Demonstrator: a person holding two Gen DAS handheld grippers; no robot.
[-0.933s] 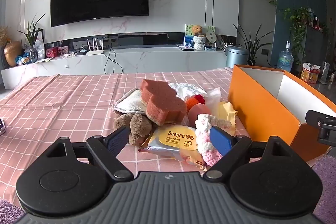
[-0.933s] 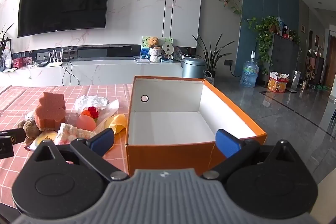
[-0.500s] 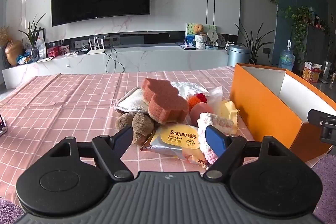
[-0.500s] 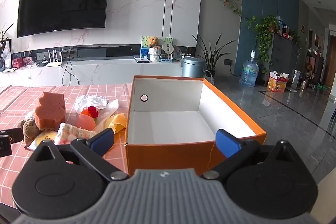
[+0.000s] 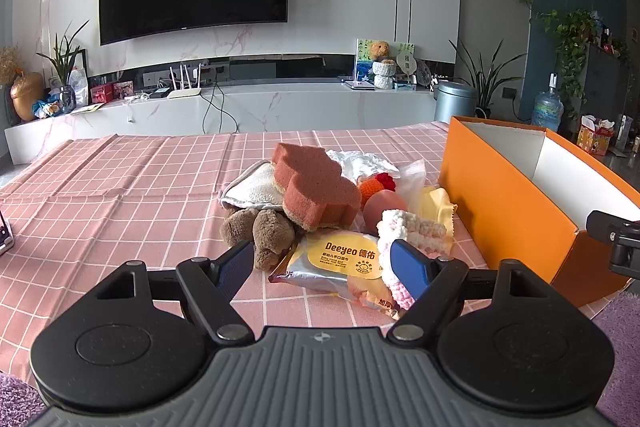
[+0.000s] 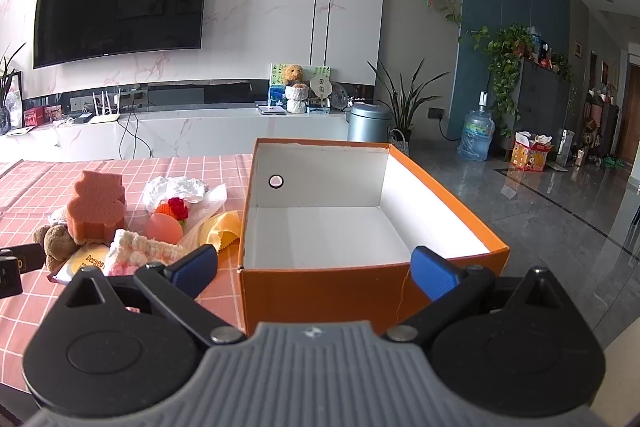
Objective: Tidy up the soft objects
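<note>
- Narrowing: left gripper (image 5: 322, 261) has drawn its fingers in a bit over the last second, still apart and empty, framing the wipes pack (image 5: 343, 262) at the front of the soft pile. Reads as lining up a first pick.
- Orange box (image 6: 360, 227) holds nothing yet; right gripper (image 6: 314, 265) unchanged, fingers spread wide at the box's near wall, gripping nothing.
- Pile sits just left of the box: sponge (image 5: 314, 185) on top, plush bear (image 5: 260, 229) beyond it, crochet piece (image 5: 412, 233) nearest the box.
- Desk (image 5: 120, 195) under the box has a pink checked cloth.
- Behind the box: TV (image 6: 120, 1), marble wall, plants.
</note>
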